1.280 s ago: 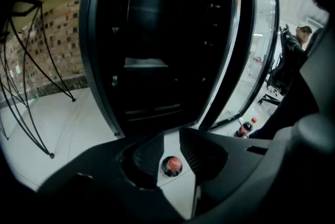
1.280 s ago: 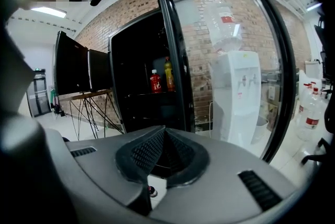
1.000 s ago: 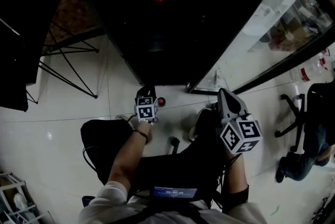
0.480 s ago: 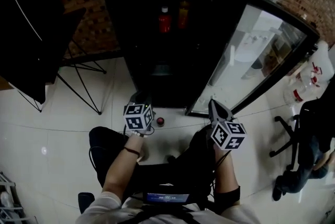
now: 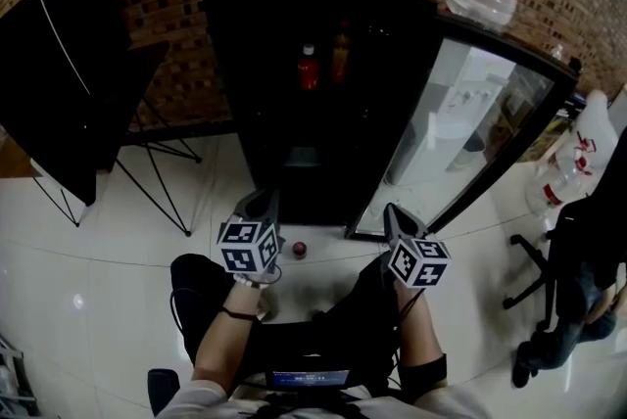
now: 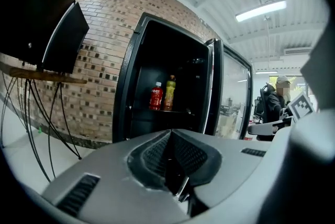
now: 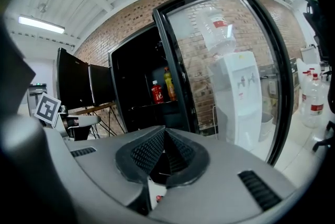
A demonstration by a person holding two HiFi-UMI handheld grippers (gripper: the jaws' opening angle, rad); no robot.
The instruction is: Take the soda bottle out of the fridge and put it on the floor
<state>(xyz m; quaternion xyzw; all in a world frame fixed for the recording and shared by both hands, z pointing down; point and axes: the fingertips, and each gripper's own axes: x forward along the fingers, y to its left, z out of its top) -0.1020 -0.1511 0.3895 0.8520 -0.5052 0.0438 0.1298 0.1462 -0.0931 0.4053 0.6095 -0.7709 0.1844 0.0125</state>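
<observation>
I hold both claws low, near the open fridge (image 5: 294, 143). My left claw (image 5: 261, 205) is closed with nothing in it. My right claw (image 5: 393, 214) is also closed and empty. The red soda bottle (image 5: 308, 69) stands upright on a shelf far inside the fridge, just left of a yellow bottle (image 5: 340, 57). The glass door (image 5: 460, 128) stands open to the right. A small red object (image 5: 299, 250) lies on the floor (image 5: 118, 231) between the claws.

Dim fisheye views, dark vignetted corners.
</observation>
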